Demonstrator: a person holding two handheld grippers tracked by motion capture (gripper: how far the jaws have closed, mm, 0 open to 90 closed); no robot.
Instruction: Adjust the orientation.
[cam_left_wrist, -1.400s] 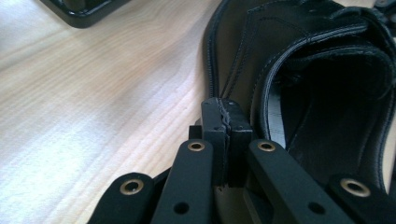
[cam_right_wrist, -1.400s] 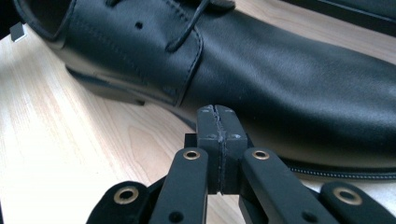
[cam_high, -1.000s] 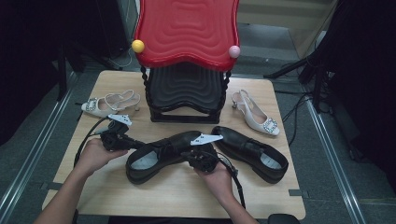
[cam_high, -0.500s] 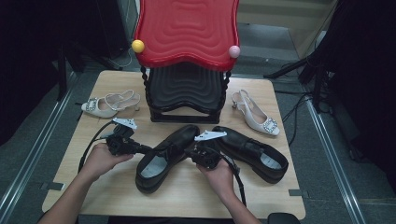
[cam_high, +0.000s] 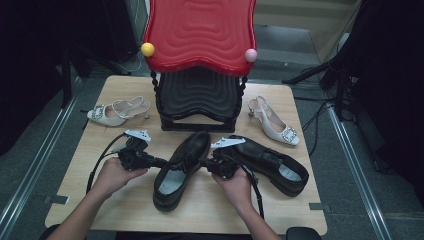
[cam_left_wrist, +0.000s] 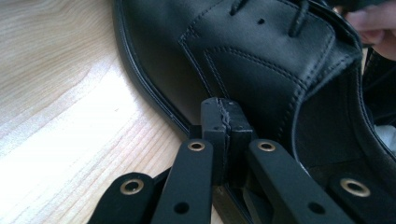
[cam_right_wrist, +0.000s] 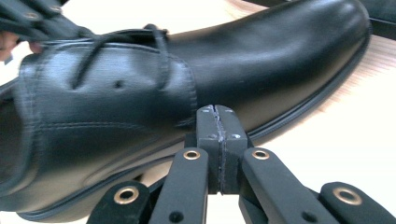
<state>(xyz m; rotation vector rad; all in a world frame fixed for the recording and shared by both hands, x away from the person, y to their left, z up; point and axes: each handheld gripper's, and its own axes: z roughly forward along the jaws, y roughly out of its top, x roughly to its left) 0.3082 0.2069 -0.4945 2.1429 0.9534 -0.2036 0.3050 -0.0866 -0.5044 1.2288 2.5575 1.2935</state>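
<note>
Left black shoe (cam_high: 181, 169) at lower centre of the table (cam_high: 90, 150) has swung from lying crosswise to toe pointing up-frame toward the rack (cam_high: 199, 102). Left gripper (cam_high: 159, 162) and right gripper (cam_high: 204, 162), jaws pressed together on nothing, flank it, nudging; alignment with its mate (cam_high: 272, 164) nearly done.

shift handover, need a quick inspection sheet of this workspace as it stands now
surface: wooden table, flat, bare at its front edge
job's things: black shoe lying toe toward the rack
clutter: second black shoe; two pale heeled sandals; red and black rack
grippers: left gripper and right gripper both shut, tips against opposite sides of the shoe
cables: one trails from each gripper
surroundings: grey floor, metal rails, dark stands
</note>
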